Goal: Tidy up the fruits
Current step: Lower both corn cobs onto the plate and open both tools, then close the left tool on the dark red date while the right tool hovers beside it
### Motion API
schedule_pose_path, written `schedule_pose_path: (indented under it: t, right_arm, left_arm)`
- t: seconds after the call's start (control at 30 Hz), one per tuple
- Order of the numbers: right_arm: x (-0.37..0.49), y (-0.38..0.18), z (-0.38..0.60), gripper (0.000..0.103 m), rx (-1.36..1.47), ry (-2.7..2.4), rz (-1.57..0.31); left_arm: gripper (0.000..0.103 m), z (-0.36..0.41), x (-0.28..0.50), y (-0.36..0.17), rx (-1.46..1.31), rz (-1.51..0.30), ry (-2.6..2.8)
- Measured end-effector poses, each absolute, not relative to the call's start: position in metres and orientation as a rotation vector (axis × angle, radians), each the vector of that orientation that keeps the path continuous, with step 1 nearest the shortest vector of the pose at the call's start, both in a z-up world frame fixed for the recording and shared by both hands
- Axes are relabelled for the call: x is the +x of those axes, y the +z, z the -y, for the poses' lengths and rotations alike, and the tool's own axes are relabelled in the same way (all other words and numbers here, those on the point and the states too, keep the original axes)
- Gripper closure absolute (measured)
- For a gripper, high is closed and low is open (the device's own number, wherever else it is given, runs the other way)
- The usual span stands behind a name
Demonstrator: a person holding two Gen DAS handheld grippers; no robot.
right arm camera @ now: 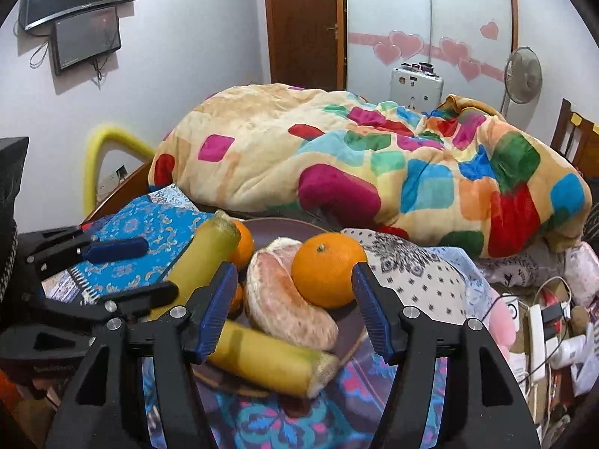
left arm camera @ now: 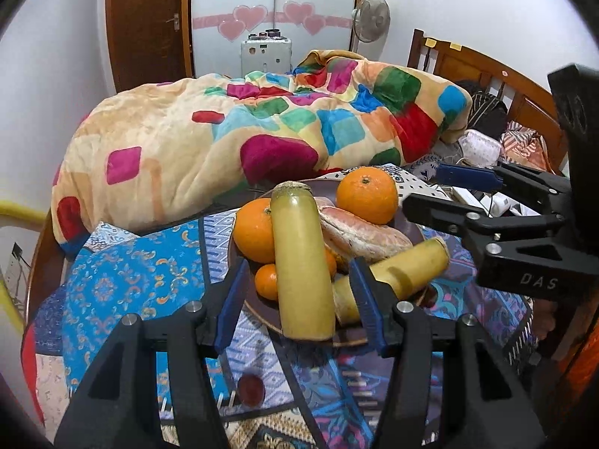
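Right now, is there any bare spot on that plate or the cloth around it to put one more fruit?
The plate is crowded with oranges, sugarcane pieces and peeled pomelo. Free patches: the blue patterned cloth left of the plate, and the dotted white cloth right of it.

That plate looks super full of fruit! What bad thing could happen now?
The plate is crowded. The lower yellow stalk sticks out past its rim, so a bump from the open right gripper might roll it onto the cloth. The big orange leans on the peeled pomelo piece; moving either could set the orange rolling.
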State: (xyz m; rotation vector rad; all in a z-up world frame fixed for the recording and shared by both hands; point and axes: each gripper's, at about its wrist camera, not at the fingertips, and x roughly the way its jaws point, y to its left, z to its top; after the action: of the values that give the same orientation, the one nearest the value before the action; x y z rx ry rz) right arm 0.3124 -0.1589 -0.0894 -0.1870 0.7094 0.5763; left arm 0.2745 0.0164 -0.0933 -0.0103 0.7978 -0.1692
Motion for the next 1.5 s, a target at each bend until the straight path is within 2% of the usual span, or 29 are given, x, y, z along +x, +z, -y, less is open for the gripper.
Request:
schedule_pose_path:
  t: [0.33, 1.0, 1.1, 1.17, 1.3, 1.5]
  right_arm:
    - [0.282, -0.093, 0.192, 0.043, -0.159, 0.548, -0.713]
    - [0.251, -0.157, 0.201, 0.043, -0.271, 0.535, -0.811]
    - [0.259, -0.164, 0.197, 0.044, -0.260, 0.551, -0.836]
    - [0.263, -0.165, 0.193, 0.045, -0.260, 0.560, -0.844]
    - [0.274, -0.165, 0.188, 0.059, -0.258, 0.567, -0.847]
    - [0.271, -0.167, 0.180, 0.069, -0.317, 0.568, -0.835]
  left_arm:
    - [0.037, -0.033, 0.237, -0.084, -0.019, -0.779, -0.127]
    - [0.036, -0.059, 0.215, -0.160, -0.044, -0.930, -0.088]
    - [0.044, -0.060, 0.220, -0.165, -0.044, -0.939, -0.098]
    - [0.045, -0.060, 0.223, -0.166, -0.047, -0.935, -0.101]
    - [0.056, -0.056, 0.222, -0.165, -0.026, -0.911, -0.120]
    - [0.066, -0.050, 0.226, -0.166, -0.005, -0.907, -0.128]
